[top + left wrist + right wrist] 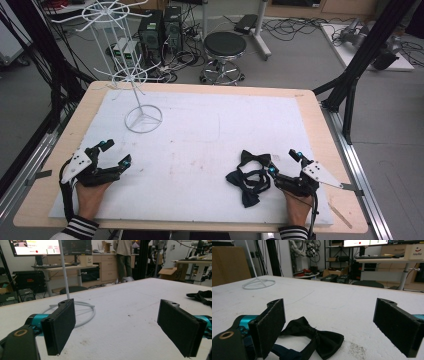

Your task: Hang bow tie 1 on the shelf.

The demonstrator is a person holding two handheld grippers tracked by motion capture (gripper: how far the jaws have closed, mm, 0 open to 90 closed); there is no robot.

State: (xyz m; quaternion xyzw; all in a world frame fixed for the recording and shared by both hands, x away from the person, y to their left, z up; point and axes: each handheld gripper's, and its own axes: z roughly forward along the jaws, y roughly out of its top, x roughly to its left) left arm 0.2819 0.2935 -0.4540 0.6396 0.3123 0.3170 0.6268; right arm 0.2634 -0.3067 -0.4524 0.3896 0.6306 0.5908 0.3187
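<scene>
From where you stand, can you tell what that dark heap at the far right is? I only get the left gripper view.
Observer: A tangle of dark bow ties with their straps, lying on the white mat just in front of the right gripper.
Operator: Is that gripper holding one?
Observer: No. Its jaws stand wide open, and a black bow tie lies on the mat between them, nearer one jaw.
Operator: And the white pole beside me, what is on top of it?
Observer: It belongs to a wire stand with two tiers of spoked arms. I see nothing hanging on them.
</scene>
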